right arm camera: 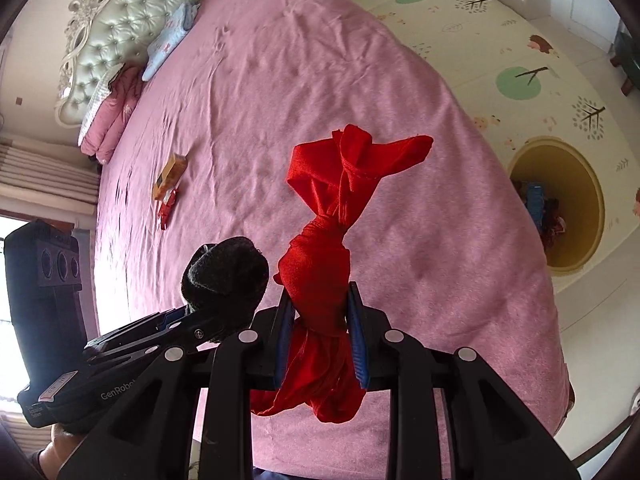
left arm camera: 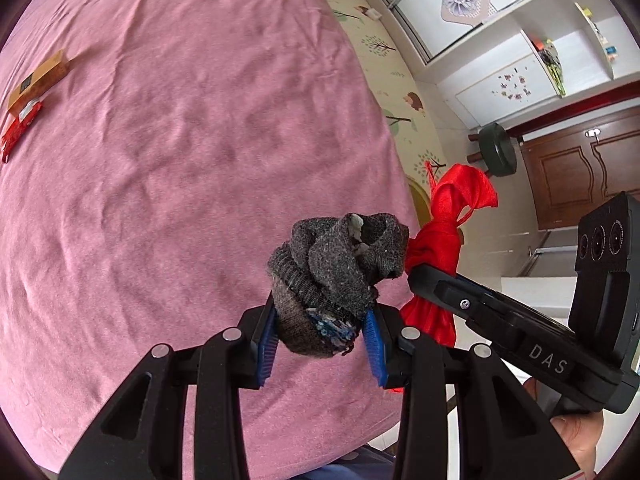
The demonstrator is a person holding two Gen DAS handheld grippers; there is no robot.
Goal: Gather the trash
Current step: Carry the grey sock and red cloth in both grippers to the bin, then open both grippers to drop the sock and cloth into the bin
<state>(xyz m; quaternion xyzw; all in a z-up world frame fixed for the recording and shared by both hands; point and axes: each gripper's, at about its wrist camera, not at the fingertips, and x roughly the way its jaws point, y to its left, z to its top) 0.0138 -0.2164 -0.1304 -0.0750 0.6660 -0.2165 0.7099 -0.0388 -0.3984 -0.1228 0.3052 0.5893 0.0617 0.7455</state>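
My left gripper (left arm camera: 322,334) is shut on a balled grey sock (left arm camera: 332,276) and holds it above the pink bed (left arm camera: 180,160). My right gripper (right arm camera: 320,332) is shut on a knotted red cloth (right arm camera: 332,240), also above the bed (right arm camera: 280,100). The two grippers are side by side; the red cloth (left arm camera: 444,216) shows to the right of the sock in the left wrist view, and the sock (right arm camera: 226,276) shows to the left in the right wrist view. A tan carton (right arm camera: 170,176) and a red wrapper (right arm camera: 166,208) lie on the bed farther off, also seen in the left wrist view (left arm camera: 38,78).
A yellow round bin (right arm camera: 560,204) with items inside stands on the patterned floor mat to the right of the bed. Pillows (right arm camera: 116,112) and a tufted headboard (right arm camera: 120,4) are at the far end. A dark stool (left arm camera: 496,150) and a wooden door are beyond the bed.
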